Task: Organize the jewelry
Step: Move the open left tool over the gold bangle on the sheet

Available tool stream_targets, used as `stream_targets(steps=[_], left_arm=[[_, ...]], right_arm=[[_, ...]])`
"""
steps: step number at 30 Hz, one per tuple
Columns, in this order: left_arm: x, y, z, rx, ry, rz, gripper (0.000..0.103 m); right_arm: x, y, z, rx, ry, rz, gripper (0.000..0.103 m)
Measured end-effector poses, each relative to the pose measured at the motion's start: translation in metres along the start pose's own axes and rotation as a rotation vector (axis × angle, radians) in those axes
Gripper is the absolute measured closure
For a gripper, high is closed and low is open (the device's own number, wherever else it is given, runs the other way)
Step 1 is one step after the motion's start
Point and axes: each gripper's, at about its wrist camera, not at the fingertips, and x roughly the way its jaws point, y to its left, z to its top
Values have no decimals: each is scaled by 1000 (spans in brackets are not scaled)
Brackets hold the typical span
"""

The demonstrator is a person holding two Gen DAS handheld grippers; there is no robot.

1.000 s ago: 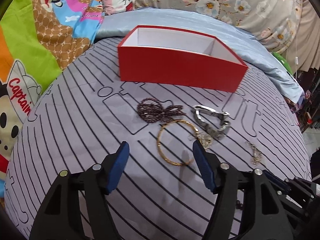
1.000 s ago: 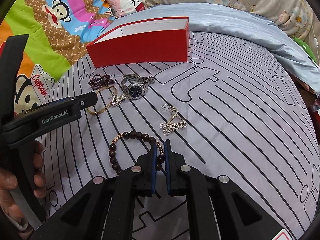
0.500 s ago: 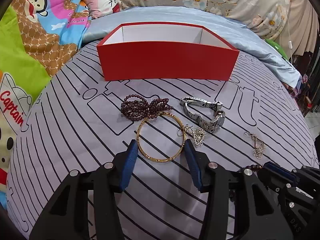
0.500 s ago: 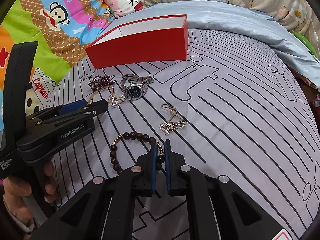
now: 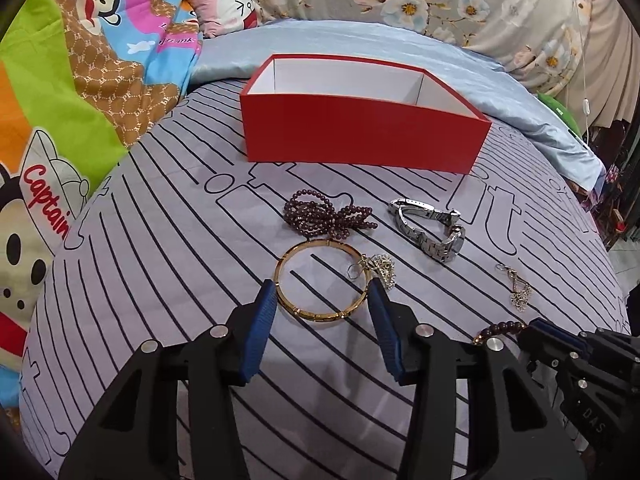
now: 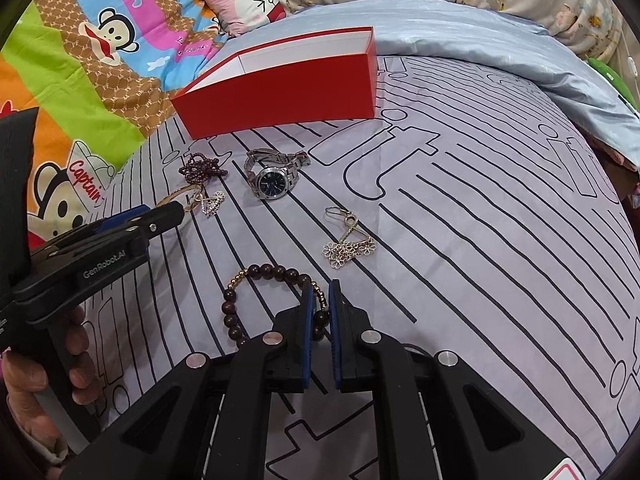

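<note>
Your left tongs are wide around the gold bangle on the striped bed sheet. Your right tongs are pinched on the brown bead bracelet, which probably lies on the sheet. The red box sits behind, near cartoon blankets.

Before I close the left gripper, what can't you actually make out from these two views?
- Red box floor: near wall hides it in both views, contents unknown.
- Gold bangle: right view, left gripper covers its near part.
- Dark bead bracelet: right gripper hides the clamped beads; left view shows only an end.
- Small charm beside the bangle: too small to identify.
</note>
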Motion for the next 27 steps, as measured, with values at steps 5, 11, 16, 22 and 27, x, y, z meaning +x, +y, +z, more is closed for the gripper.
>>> stream_targets(steps=[5, 11, 16, 22, 27], left_arm=[[-13, 3, 1, -18, -20, -7, 58], [-28, 7, 5, -38, -46, -17, 59], [-37, 10, 11, -47, -45, -37, 103], [-33, 18, 7, -69, -18, -35, 103], [-25, 23, 0, -83, 5, -16, 85]], right_arm=[[-2, 3, 1, -4, -2, 11, 95], [-6, 5, 2, -9, -9, 17, 95], [-7, 7, 1, -13, -12, 19, 95], [-10, 11, 1, -21, -15, 22, 95], [-10, 10, 0, -17, -12, 23, 95]])
